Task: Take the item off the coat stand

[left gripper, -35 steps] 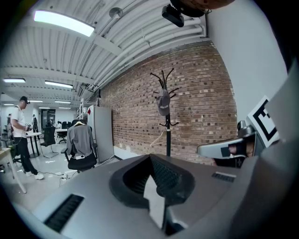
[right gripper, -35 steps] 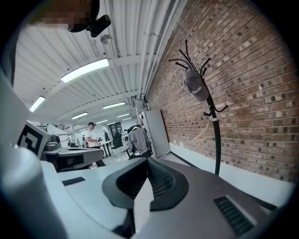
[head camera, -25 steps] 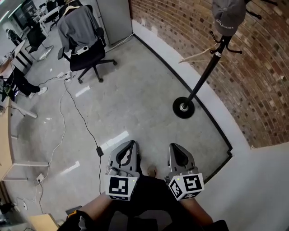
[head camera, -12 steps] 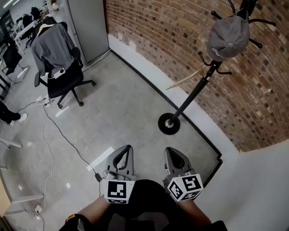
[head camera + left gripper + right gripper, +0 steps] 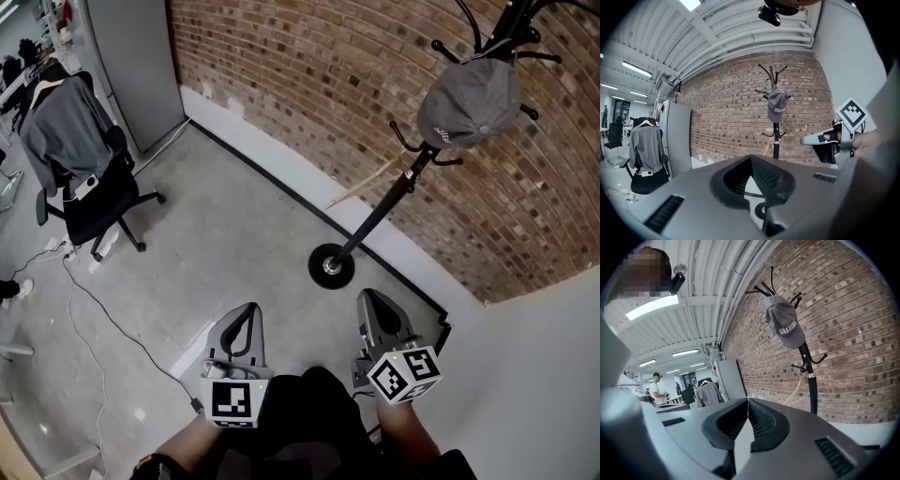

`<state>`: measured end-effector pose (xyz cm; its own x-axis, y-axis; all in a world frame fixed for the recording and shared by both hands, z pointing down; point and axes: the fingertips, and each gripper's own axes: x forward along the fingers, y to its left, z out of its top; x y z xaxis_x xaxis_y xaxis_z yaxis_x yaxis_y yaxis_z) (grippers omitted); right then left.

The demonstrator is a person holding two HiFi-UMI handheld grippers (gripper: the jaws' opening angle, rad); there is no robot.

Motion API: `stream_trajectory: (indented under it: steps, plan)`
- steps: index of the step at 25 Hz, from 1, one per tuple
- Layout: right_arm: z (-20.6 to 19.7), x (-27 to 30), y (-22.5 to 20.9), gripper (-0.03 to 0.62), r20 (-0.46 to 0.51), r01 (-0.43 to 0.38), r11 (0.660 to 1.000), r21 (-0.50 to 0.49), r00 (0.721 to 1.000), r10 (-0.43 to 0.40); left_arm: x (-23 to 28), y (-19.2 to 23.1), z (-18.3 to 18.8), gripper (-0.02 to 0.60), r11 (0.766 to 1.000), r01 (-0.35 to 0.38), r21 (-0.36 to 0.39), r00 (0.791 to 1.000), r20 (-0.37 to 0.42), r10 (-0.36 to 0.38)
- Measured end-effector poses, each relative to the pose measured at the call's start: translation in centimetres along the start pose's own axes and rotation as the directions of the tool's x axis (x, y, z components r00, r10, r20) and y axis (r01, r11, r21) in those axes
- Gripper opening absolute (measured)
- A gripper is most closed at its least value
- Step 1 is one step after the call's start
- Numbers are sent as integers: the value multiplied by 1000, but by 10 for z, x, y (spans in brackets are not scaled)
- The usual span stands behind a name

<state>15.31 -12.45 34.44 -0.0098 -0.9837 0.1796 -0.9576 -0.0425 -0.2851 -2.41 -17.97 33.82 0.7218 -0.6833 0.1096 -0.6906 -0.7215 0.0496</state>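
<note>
A grey cap (image 5: 469, 101) hangs on an upper hook of the black coat stand (image 5: 380, 208), whose round base (image 5: 330, 266) rests on the concrete floor by the brick wall. Both grippers are held low in front of me, well short of the stand. My left gripper (image 5: 249, 312) is shut and empty. My right gripper (image 5: 373, 300) is shut and empty too. In the left gripper view the cap (image 5: 777, 104) is far ahead, beyond the shut left gripper (image 5: 751, 158), with the right gripper (image 5: 825, 138) off to the side. The right gripper view shows the cap (image 5: 784, 322) high above the shut right gripper (image 5: 748, 400).
An office chair with a grey jacket (image 5: 77, 159) stands at the left, and a cable (image 5: 103, 314) trails over the floor. A grey cabinet (image 5: 131, 56) stands by the brick wall (image 5: 309, 84). A white wall (image 5: 534, 375) closes the right side. A pale stick (image 5: 366, 184) leans near the stand.
The view has swung toward the brick wall, so the stand and cap now sit nearer the middle and the chair further left. Both grippers stay shut and low.
</note>
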Motion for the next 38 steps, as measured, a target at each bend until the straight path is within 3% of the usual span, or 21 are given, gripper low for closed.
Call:
stream_trajectory:
  steps: [6, 12, 17, 22, 25, 30, 34, 38]
  plan:
    - [28, 22, -50, 15, 57, 12, 999, 34, 998, -14, 45, -10, 5, 26, 1000, 8, 3, 1000, -10, -8]
    - [77, 51, -120, 15, 114, -97, 994, 48, 989, 91, 115, -44, 30, 25, 1000, -18, 24, 1000, 10, 18]
    - [123, 80, -175, 17, 164, -265, 963, 37, 953, 256, 173, -79, 45, 25, 999, -29, 40, 999, 19, 29]
    - [160, 108, -226, 23, 183, -342, 940, 13, 925, 334, 218, -111, 62, 26, 998, -40, 47, 998, 50, 38]
    - [178, 122, -248, 120, 189, -401, 916, 7, 900, 393, 235, -124, 64, 25, 996, -54, 67, 998, 30, 52]
    - [203, 140, -272, 167, 220, -491, 871, -21, 848, 483, 250, -137, 69, 26, 994, -79, 80, 997, 28, 77]
    - [212, 150, -283, 175, 252, -532, 846, -28, 815, 521, 250, -137, 55, 26, 991, -100, 86, 994, -32, 103]
    - [218, 152, -288, 179, 276, -580, 813, -42, 775, 568, 250, -139, 53, 25, 989, -118, 86, 992, -35, 122]
